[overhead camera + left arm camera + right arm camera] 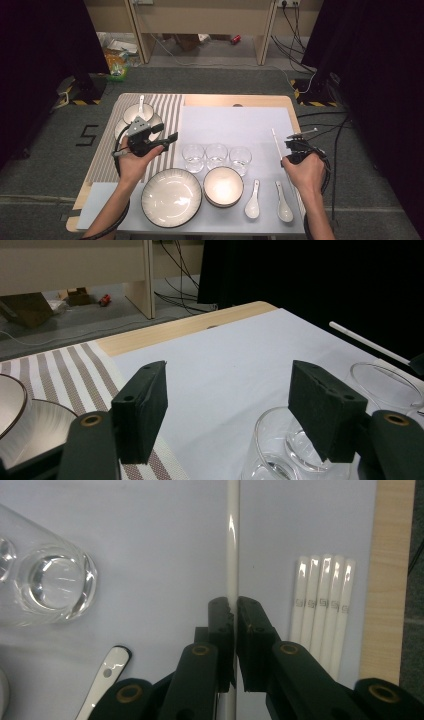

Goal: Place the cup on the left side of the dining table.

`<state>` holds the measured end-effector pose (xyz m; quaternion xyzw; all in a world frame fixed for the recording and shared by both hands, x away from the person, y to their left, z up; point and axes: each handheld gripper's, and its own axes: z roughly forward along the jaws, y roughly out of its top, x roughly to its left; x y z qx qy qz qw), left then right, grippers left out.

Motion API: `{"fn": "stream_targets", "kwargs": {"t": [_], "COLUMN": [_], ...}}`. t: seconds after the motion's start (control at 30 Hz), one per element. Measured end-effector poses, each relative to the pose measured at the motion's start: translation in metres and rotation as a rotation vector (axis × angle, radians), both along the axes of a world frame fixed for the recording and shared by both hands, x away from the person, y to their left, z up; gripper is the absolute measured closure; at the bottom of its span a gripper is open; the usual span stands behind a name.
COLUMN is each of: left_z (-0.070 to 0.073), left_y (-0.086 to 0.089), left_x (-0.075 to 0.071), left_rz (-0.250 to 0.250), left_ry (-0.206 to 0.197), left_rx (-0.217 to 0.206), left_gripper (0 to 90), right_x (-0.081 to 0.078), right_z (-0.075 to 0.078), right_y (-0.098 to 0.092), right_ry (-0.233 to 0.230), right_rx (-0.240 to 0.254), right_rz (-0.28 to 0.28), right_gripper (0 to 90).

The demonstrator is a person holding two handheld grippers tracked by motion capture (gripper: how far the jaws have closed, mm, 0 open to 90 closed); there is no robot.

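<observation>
My right gripper point(296, 144) point(234, 615) is at the right side of the table, shut on a single white chopstick point(276, 142) point(233, 540). The stick runs forward from between its jaws, raised above the grey mat point(235, 122). Several more white chopsticks point(322, 595) lie side by side on the mat near the table's wooden right edge. My left gripper point(166, 133) point(230, 400) hovers over the edge of the striped mat point(170, 107), open, with nothing between its jaws.
Three clear glasses point(216, 155) stand in a row mid-table. In front of them are a large plate point(171, 197), a bowl point(223, 186) and two white spoons point(252, 200). Stacked bowls with a spoon point(140, 117) sit at the back left.
</observation>
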<state>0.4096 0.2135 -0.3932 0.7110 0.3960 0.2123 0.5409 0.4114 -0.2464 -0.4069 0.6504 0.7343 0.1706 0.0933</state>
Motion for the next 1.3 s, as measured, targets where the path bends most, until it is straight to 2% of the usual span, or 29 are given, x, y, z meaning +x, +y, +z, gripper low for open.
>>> {"fn": "stream_targets", "kwargs": {"t": [0.3,0.67,0.8,0.97,1.07,1.3], "left_z": [0.002,0.006,0.007,0.008,0.009,0.012], "left_y": [0.000,-0.005,-0.006,-0.007,-0.008,-0.011], "left_x": [0.003,0.006,0.007,0.008,0.009,0.010], "left_rz": [0.001,-0.008,-0.014,-0.017,-0.019,-0.022], "left_ry": [0.001,-0.012,-0.010,-0.009,-0.013,-0.023], "left_rx": [-0.013,-0.019,-0.018,-0.024,-0.039,-0.033], "left_gripper": [31.4,31.3,31.3,31.2,30.8,30.9], "right_x": [-0.010,-0.021,-0.024,-0.026,-0.026,-0.031], "right_z": [0.013,0.024,0.027,0.030,0.031,0.037], "right_y": [0.004,0.011,0.013,0.016,0.017,0.021], "right_ry": [-0.122,-0.258,-0.291,-0.313,-0.340,-0.408], "right_rx": [0.045,0.072,0.083,0.087,0.082,0.084], "right_rz": [0.000,0.021,0.026,0.032,0.044,0.043], "right_gripper": [85.9,85.9,85.9,85.9,85.9,85.9]}}
